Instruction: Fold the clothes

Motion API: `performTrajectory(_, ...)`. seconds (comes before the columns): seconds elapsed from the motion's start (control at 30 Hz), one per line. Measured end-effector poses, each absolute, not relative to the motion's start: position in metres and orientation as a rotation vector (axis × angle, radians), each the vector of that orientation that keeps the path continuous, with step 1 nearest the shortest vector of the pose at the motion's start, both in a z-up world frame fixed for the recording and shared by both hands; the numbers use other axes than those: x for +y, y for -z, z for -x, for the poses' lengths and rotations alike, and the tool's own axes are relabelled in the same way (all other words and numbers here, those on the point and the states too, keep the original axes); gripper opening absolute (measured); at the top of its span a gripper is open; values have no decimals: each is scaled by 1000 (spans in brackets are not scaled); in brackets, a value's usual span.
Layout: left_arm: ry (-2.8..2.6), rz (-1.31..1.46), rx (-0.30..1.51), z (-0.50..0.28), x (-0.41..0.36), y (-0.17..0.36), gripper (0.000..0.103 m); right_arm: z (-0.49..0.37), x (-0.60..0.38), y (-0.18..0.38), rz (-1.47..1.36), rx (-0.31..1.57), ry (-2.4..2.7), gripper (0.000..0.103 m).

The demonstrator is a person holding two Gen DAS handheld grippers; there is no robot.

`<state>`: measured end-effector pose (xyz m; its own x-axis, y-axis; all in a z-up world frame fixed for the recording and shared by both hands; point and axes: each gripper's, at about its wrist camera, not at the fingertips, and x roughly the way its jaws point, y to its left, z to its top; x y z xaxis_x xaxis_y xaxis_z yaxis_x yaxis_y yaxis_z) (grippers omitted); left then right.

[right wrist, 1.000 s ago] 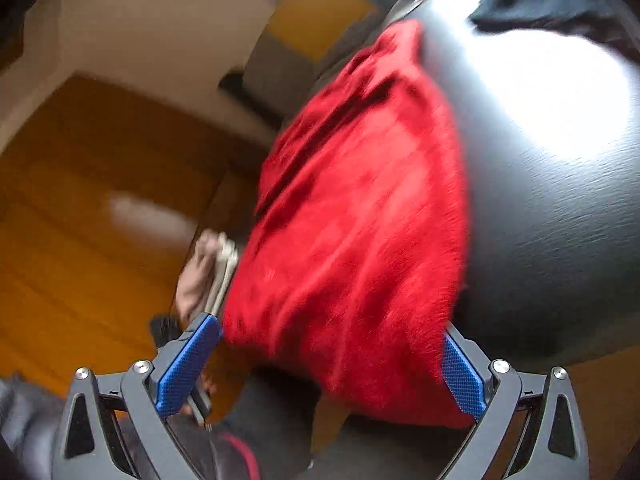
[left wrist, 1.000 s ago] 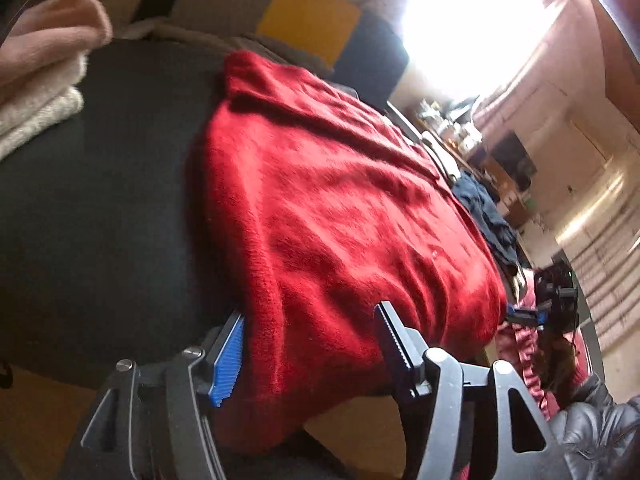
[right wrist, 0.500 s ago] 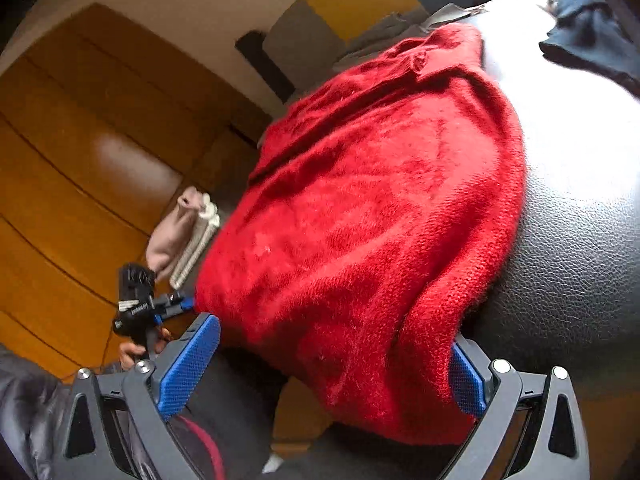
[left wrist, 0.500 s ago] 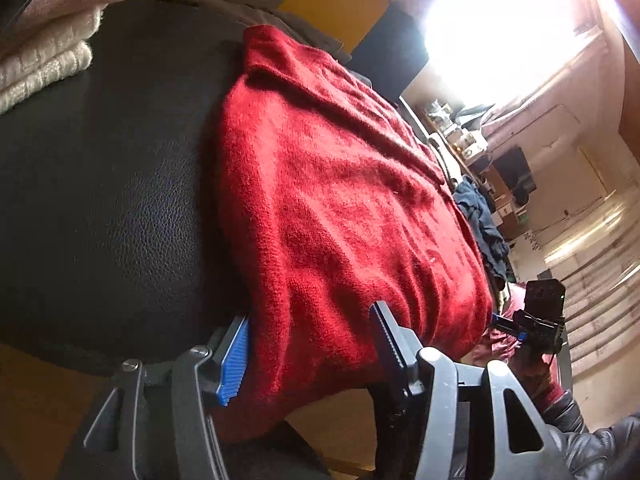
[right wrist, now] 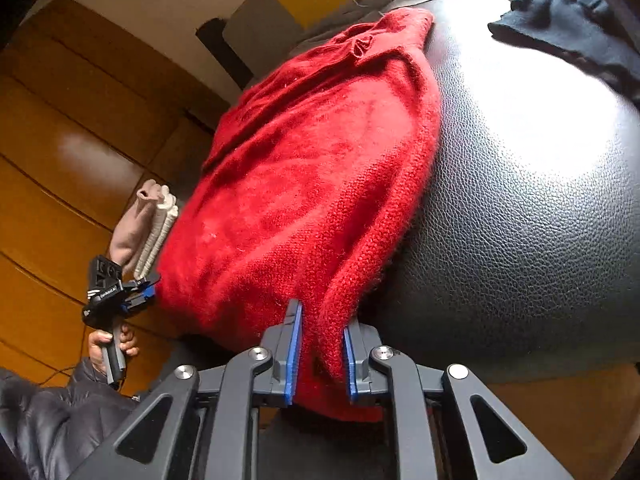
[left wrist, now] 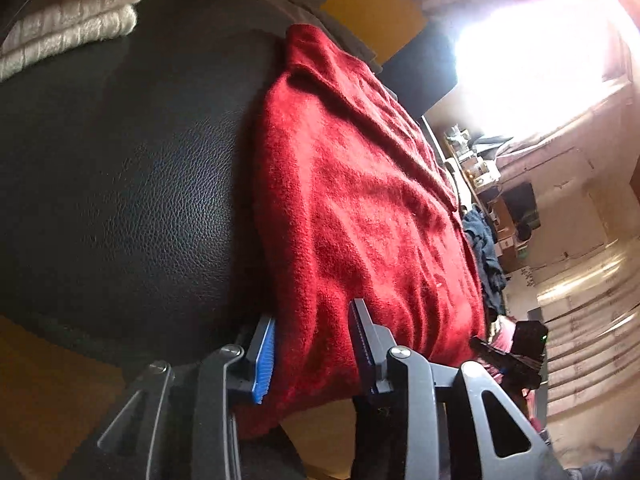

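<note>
A red knit sweater (left wrist: 360, 208) lies folded lengthwise on a black leather surface (left wrist: 120, 168), its near hem hanging over the front edge. My left gripper (left wrist: 314, 354) straddles the hem's left corner, jaws partly closed around the fabric. In the right wrist view the sweater (right wrist: 304, 184) fills the middle, and my right gripper (right wrist: 319, 354) has its jaws nearly shut on the hem's right corner. The left gripper also shows in the right wrist view (right wrist: 140, 292), at the sweater's far corner.
Folded cream and pink knitwear (left wrist: 68, 28) is stacked at the surface's far left. A dark blue garment (right wrist: 568, 20) lies at the right end. Yellow and grey cushions (left wrist: 372, 12) stand behind. Wooden floor (right wrist: 60, 160) lies below the front edge.
Both grippers have closed in on the sweater's near hem; the right jaws went from wide open to nearly shut on the fabric, the left jaws narrowed.
</note>
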<state>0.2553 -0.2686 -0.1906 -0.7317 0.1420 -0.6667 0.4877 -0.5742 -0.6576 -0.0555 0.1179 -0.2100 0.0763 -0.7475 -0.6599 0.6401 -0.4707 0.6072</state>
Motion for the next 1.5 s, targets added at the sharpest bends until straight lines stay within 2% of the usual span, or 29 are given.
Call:
performTrajectory(0.17, 2415, -1032, 1246, -252, -262, 188, 34, 57, 114, 208, -1269, -91, 1614, 18)
performTrajectory(0.27, 2441, -1070, 1104, -245, -253, 183, 35, 56, 113, 205, -1268, -63, 1601, 27)
performTrajectory(0.3, 2451, -1096, 1054, -242, -250, 181, 36, 54, 111, 203, -1254, -30, 1602, 31)
performTrajectory(0.37, 2465, -1147, 967, -237, -246, 178, 34, 47, 104, 198, -1217, 37, 1581, 47)
performTrajectory(0.4, 2457, -1169, 945, -235, -247, 177, 28, 43, 100, 196, -1205, 66, 1563, 63)
performTrajectory(0.43, 2429, -1186, 918, -235, -248, 178, 11, 41, 95, 194, -1209, 102, 1546, 66)
performTrajectory(0.47, 2422, -1195, 911, -236, -250, 178, 9, 41, 90, 193, -1219, 148, 1550, 64)
performTrajectory(0.5, 2415, -1204, 904, -237, -253, 178, 9, 42, 89, 192, -1227, 178, 1567, 51)
performTrajectory(0.53, 2417, -1207, 924, -237, -255, 177, 8, 44, 88, 191, -1235, 207, 1584, 25)
performTrajectory(0.57, 2419, -1210, 944, -238, -257, 177, 8, 46, 89, 191, -1247, 210, 1588, 13)
performTrajectory(0.7, 2519, -1155, 1108, -241, -265, 165, 8, 53, 99, 194, -1257, 87, 1559, 14)
performTrajectory(0.8, 2657, -1008, 1286, -243, -276, 145, 8, 58, 101, 181, -1201, -82, 1521, 14)
performTrajectory(0.97, 2813, -814, 1378, -229, -296, 109, 8, 72, 88, 155, -1109, -253, 1457, 14)
performTrajectory(1.23, 2876, -463, 1524, -169, -372, 67, 8, 126, 32, 113, -1004, -375, 1446, 14)
performTrajectory(1.37, 2792, -467, 1500, -114, -420, 78, 8, 176, -4, 106, -1002, -386, 1489, 14)
performTrajectory(1.5, 2588, -619, 1528, -48, -464, 133, 8, 233, -44, 135, -1107, -389, 1566, 14)
